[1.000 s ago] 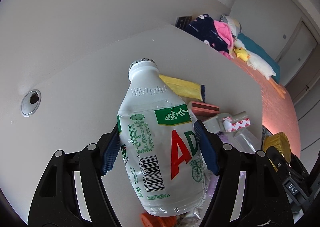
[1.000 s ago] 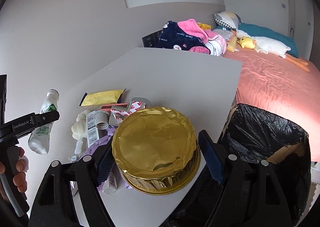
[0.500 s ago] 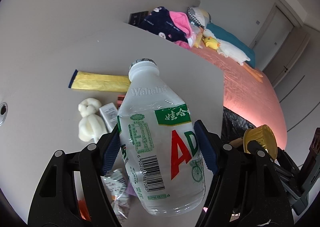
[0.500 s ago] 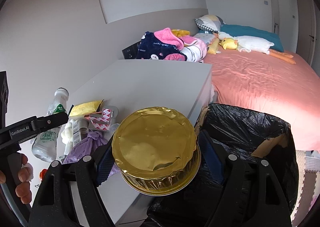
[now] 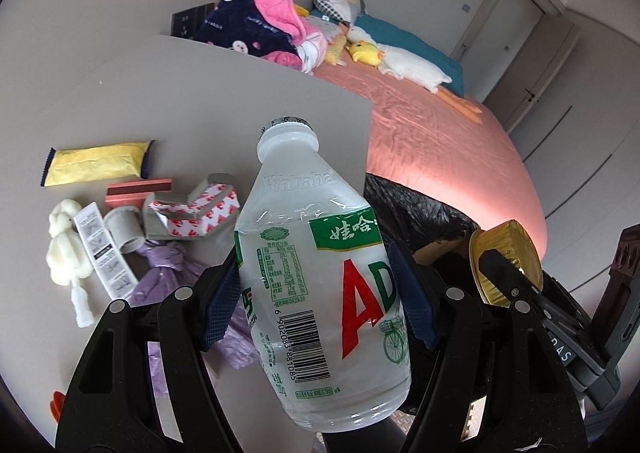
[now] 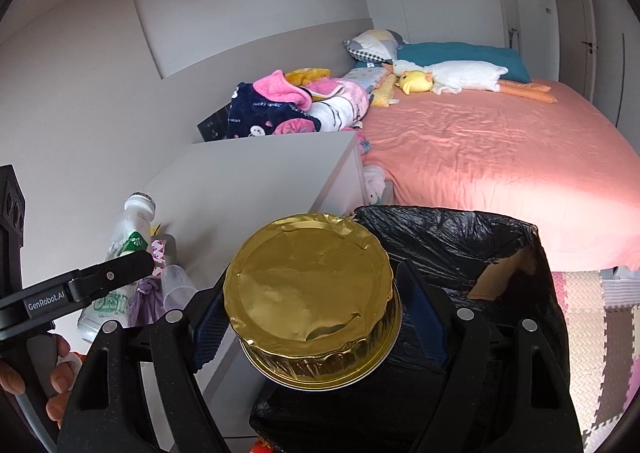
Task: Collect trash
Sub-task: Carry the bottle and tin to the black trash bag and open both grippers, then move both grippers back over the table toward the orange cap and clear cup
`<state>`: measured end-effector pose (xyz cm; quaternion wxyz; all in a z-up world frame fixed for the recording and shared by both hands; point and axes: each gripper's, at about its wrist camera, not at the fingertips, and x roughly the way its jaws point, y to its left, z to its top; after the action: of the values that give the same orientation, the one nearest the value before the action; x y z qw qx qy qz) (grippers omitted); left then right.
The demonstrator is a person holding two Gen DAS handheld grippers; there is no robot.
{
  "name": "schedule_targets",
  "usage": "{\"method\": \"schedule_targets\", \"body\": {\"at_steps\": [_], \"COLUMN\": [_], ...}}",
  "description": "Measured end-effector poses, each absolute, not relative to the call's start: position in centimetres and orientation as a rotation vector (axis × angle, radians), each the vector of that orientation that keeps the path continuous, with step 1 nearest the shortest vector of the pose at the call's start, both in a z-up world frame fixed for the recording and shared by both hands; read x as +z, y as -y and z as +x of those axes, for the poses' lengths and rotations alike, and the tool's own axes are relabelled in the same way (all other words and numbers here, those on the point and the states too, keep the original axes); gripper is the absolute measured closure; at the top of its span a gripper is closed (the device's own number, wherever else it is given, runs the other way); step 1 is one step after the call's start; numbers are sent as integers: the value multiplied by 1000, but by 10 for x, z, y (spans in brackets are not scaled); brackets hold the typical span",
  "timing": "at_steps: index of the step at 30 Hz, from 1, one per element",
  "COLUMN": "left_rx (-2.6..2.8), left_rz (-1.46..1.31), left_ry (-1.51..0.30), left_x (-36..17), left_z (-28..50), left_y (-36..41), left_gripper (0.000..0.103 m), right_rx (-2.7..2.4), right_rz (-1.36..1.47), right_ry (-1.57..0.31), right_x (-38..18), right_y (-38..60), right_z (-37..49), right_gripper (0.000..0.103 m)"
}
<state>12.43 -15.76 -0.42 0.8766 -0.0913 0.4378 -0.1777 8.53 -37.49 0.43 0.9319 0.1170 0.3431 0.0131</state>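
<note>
My left gripper (image 5: 320, 305) is shut on a clear plastic Wahaha bottle (image 5: 320, 293) with a green and red label, held upright above the table's right edge. My right gripper (image 6: 320, 317) is shut on a round gold foil container (image 6: 312, 301), held over the near rim of the black-lined trash bin (image 6: 460, 245). The bin (image 5: 412, 209) stands on the floor beside the table. The gold container (image 5: 508, 253) and right gripper show at the right of the left wrist view. The bottle (image 6: 128, 229) and left gripper show at the left of the right wrist view.
On the grey table (image 5: 200, 101) lie a yellow packet (image 5: 96, 163), a pink box (image 5: 138, 191), a red-patterned carton (image 5: 192, 211), a white plastic lump (image 5: 64, 249), a leaflet (image 5: 104, 253) and a purple bag (image 5: 172, 277). A bed (image 6: 500, 157) with clothes and a plush duck stands behind.
Both grippers have swung right, from over the table to the bin. The gold container is now over the bin's rim. The bottle has moved to the table's right edge.
</note>
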Motion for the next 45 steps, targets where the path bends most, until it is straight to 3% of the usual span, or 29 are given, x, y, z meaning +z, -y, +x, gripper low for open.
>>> {"method": "schedule_targets", "body": {"at_steps": [9,12,14,30,45], "left_rx": [-579,-679,-682,-659,-525], "left_rz": [-227,-274,-268,-254,-252], "left_ry": [-958,-968,-957,-956,-932], "left_x": [-12,-15,-14,-13,-13], "left_z": [132,134,133,129,115], "left_y": [195,209,218,207,143], "left_gripper": [32,7,7,7,7], "right_rx": [-25,-62,-85,-84,22], "right_rz": [341,430,476,452,351], "right_ry": [-662,-642,-639,-664,-681], "right_x": [11,13,12,2,3], "right_y": [419,441,454,447,386], "right_z": [73,68,66,66,75], "right_gripper": [24,19,14,14,14]}}
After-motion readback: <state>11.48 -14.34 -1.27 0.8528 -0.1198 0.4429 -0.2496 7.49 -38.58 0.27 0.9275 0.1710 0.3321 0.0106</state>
